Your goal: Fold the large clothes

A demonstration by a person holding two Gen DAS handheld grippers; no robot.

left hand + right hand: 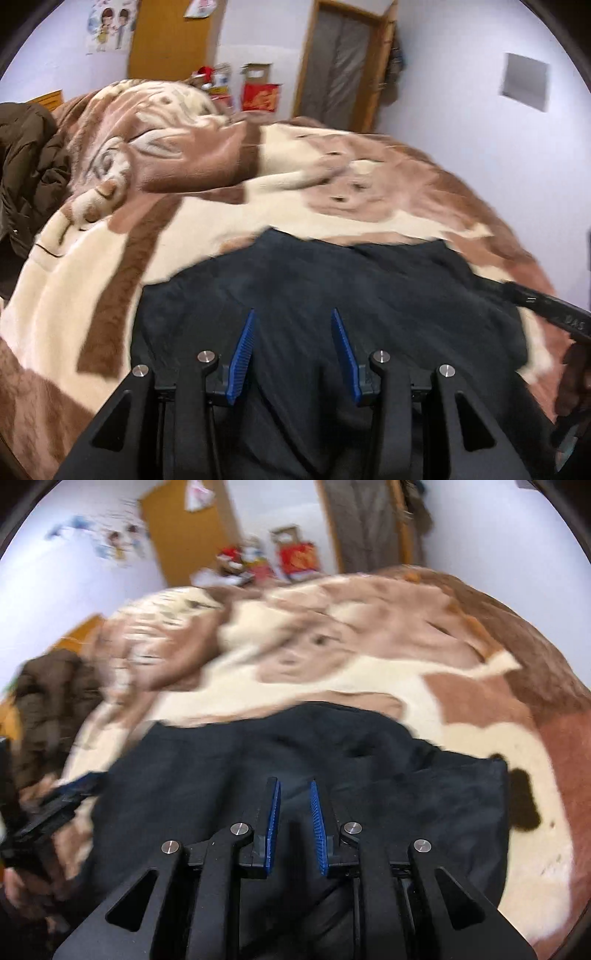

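A large black garment [332,288] lies spread on a brown and cream blanket [92,280] on the bed; it also shows in the right wrist view [295,746]. My left gripper [293,314] hovers over the garment with its blue pads apart, open and empty. My right gripper [294,784] hovers over the same garment with its blue pads a narrower gap apart, open and empty. The right gripper shows at the right edge of the left wrist view [546,310], and the left gripper at the left edge of the right wrist view [55,805].
A dark brown jacket [26,166] lies at the bed's left side, also in the right wrist view [48,701]. The blanket is bunched in a heap [166,140] at the far left. Boxes [258,90] and a doorway [343,62] stand beyond the bed.
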